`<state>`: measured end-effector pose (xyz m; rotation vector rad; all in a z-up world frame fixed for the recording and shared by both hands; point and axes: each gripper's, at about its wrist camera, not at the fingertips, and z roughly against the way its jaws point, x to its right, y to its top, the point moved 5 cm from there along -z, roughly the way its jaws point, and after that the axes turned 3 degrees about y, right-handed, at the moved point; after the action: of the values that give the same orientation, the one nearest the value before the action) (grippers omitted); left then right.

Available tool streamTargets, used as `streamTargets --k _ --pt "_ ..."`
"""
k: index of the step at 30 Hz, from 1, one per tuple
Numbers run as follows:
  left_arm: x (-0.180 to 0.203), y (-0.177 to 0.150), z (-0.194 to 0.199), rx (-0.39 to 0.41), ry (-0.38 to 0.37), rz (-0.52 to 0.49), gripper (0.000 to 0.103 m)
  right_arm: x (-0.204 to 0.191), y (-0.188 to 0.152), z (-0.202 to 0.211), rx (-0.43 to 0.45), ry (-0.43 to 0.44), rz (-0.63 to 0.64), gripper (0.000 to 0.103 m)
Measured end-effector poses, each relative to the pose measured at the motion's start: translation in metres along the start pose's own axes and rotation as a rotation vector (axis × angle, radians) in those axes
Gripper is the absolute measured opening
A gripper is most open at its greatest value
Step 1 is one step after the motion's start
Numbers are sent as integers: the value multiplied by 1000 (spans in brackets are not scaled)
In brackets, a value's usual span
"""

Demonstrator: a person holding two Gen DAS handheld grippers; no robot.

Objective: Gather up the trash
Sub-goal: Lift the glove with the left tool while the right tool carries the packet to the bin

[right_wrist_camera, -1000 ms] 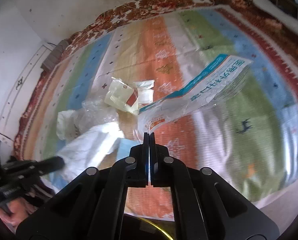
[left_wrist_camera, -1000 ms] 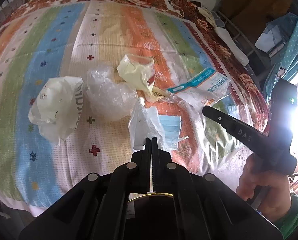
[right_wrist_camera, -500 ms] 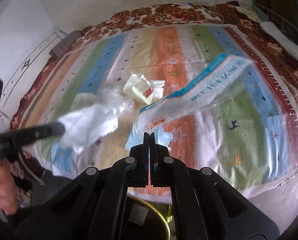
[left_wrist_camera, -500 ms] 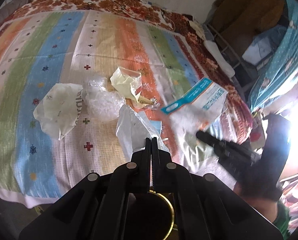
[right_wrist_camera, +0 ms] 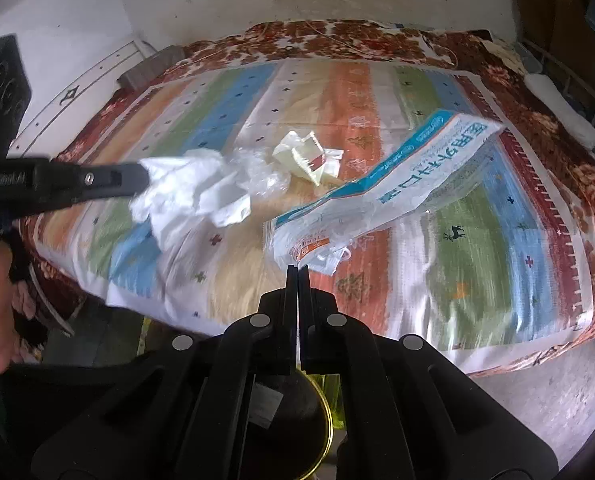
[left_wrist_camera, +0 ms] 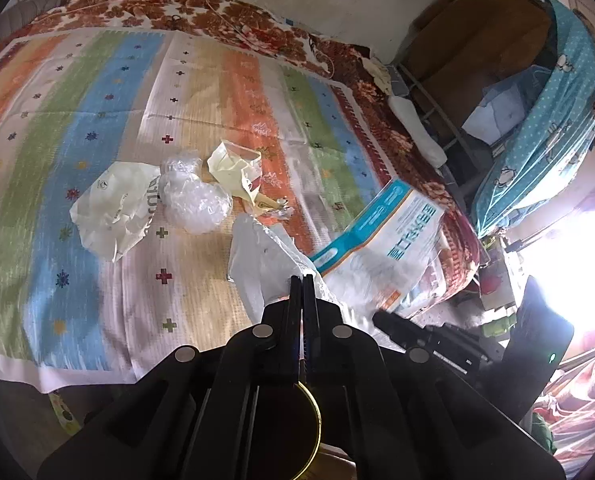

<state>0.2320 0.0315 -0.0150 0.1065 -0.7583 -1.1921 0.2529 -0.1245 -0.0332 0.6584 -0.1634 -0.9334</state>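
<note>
A: How many pieces of trash are held?
B: Two. The left gripper (left_wrist_camera: 302,277) is clenched on one white bag (left_wrist_camera: 263,258), and the right gripper (right_wrist_camera: 297,267) on one printed packet (right_wrist_camera: 385,196).
A: And on the striped mat (left_wrist_camera: 97,120)?
B: Three pieces lie there: cream bag (left_wrist_camera: 113,208), clear wrap (left_wrist_camera: 193,200), yellow wrapper (left_wrist_camera: 233,170).

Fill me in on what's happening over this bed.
A person is collecting trash off a striped bedspread with a handheld gripper in each hand. The left gripper is shut on a crumpled white bag; the right gripper is shut on a blue-and-white plastic package. Both pieces hang clear of the bed. A cream bag, a clear plastic wad and a yellowish wrapper lie there uncollected.
</note>
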Motion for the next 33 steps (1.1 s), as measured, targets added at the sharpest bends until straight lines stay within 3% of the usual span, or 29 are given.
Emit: streamTargets --k 24,33 --pt "15 -59 31 10 -61 -28 0 -53 -85 46 -14 77 76 0" --pt "20 -87 27 -13 -38 -56 0 -67 -117 50 -45 90 106 0"
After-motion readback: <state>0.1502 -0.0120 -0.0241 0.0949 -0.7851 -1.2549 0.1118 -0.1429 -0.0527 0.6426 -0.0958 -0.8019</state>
